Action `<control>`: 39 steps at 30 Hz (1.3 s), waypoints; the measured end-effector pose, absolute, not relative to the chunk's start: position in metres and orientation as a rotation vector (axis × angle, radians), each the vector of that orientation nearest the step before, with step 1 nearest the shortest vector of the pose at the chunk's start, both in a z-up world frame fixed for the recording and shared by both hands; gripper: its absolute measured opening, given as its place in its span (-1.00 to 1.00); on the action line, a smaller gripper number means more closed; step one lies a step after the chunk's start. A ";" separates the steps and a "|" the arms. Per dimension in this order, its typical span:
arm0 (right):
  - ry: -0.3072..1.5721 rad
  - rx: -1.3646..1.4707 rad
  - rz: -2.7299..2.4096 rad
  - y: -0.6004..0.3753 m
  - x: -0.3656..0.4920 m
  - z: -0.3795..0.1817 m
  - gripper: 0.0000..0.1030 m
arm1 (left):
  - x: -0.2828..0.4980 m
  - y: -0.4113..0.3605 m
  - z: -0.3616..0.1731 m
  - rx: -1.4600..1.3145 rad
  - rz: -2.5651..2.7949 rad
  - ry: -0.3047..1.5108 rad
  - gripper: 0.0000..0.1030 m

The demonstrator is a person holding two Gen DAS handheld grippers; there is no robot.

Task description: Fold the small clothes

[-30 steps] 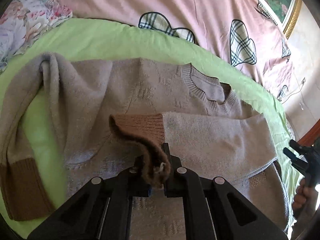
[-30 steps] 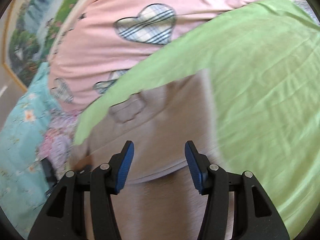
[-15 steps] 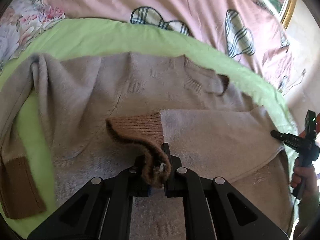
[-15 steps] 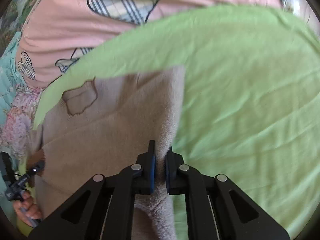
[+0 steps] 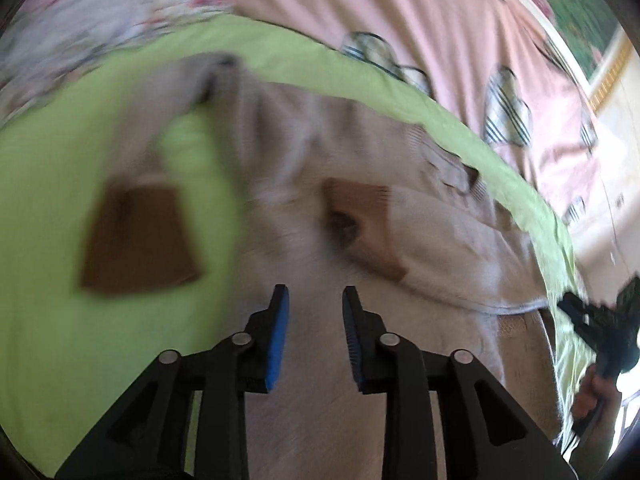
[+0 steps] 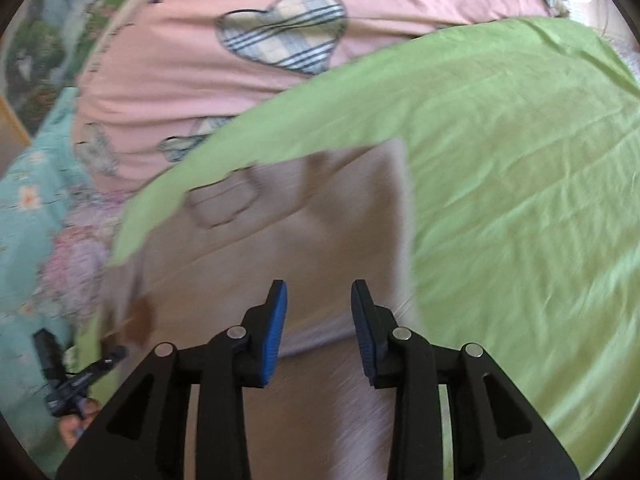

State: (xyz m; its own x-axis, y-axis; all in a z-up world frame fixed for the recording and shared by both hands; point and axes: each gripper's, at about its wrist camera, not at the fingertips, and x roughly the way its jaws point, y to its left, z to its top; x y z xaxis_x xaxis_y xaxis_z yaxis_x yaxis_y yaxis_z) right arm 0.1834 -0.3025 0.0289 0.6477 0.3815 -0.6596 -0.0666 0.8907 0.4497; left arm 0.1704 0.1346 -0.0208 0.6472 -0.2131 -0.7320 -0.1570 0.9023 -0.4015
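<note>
Your beige knitted sweater with brown ribbed cuffs (image 5: 320,152) lies flat on the light green sheet (image 5: 48,320) over the bed. One sleeve is already folded across the chest, its brown cuff (image 5: 360,216) resting near the middle; the other sleeve (image 5: 136,232) sprawls out on the sheet. Your left gripper (image 5: 314,320) is opening, its fingers spread with nothing between them. Your right gripper (image 6: 318,316) is opening too, empty above the sweater's side edge. Next, you likely need the loose sleeve: pinch its cuff and carry it across the body.
</note>
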 end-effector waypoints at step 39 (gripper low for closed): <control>0.997 0.411 0.475 -0.194 0.130 -0.002 -0.23 | 0.167 0.211 -0.019 -0.388 0.267 0.782 -0.88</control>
State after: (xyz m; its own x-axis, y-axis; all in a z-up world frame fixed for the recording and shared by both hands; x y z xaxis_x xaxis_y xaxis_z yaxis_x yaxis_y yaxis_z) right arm 0.1300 -0.1939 -0.0024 0.4578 0.5551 -0.6945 -0.1903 0.8242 0.5333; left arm 0.1665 0.2106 -0.0190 0.6817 0.0898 -0.7261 -0.3729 0.8965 -0.2392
